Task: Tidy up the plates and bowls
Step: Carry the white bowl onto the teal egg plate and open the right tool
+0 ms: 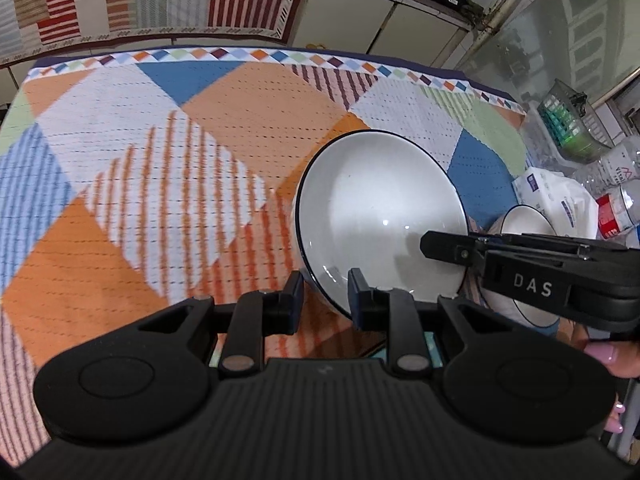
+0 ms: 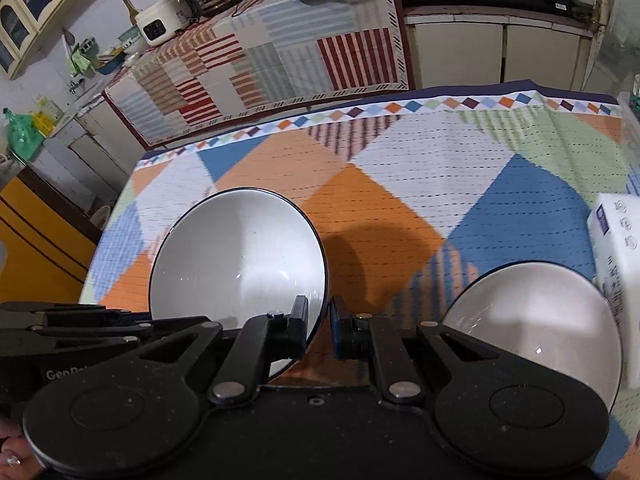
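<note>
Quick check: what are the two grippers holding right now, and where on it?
Both grip the large bowl by its rim: the left gripper at the near edge, the right gripper on another part of the rim.

The right gripper (image 2: 319, 330) pinches the near rim of a large white bowl (image 2: 240, 256), which is tilted above the patchwork cloth (image 2: 380, 200); a second white bowl (image 2: 536, 312) lies at right, beside a white box (image 2: 618, 248); the left gripper (image 2: 84, 320) comes in from the left.

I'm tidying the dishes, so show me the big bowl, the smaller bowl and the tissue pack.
big bowl (image 1: 376, 216), left wrist view, point on its white inside.
smaller bowl (image 2: 536, 320), right wrist view, point on its white inside.
tissue pack (image 2: 618, 248), right wrist view, point on its printed front.
</note>
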Motion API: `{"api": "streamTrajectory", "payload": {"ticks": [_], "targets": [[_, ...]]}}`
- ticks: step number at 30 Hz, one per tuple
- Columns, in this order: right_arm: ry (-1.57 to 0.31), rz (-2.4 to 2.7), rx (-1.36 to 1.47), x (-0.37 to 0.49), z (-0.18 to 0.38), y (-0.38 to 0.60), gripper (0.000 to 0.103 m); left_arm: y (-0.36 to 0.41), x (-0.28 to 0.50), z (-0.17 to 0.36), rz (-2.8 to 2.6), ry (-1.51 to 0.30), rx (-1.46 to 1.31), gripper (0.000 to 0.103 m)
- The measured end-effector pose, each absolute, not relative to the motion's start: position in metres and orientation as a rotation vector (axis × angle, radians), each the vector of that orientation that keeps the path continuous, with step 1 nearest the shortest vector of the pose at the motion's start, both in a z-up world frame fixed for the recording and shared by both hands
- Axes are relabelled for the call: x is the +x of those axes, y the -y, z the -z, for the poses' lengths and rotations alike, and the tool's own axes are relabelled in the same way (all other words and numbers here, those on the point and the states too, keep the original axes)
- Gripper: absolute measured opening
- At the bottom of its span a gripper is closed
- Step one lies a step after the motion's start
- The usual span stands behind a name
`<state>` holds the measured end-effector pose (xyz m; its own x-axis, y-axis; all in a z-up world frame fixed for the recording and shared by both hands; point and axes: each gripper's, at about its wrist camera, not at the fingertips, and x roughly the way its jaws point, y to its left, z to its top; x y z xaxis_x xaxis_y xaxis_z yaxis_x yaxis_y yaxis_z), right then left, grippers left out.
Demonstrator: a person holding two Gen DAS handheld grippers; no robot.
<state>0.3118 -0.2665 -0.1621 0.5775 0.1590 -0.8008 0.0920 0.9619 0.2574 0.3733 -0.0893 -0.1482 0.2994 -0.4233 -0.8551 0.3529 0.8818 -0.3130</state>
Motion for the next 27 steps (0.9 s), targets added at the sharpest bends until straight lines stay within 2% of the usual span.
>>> {"api": "streamTrajectory", "payload": {"ticks": [12, 14, 21, 27], "targets": [[-0.964, -0.026, 0.232, 0.319, 0.172, 0.275, 0.016, 0.100, 0.383, 0.162, 0.508, -1.202, -0.054, 0.022], [-0.948, -0.039, 0.239, 0.315, 0.170, 0.275, 0.018, 0.098, 0.380, 0.158, 0.504, -1.191, -0.065, 0.027], [-0.862, -0.062, 0.317, 0.283, 0.142, 0.288, 0.019, 0.104, 0.358, 0.128, 0.515, -1.109, 0.054, 0.028], [-0.803, -0.065, 0.321, 0.244, 0.109, 0.302, 0.022, 0.109, 0.337, 0.088, 0.558, -1.059, 0.097, 0.034]]}}
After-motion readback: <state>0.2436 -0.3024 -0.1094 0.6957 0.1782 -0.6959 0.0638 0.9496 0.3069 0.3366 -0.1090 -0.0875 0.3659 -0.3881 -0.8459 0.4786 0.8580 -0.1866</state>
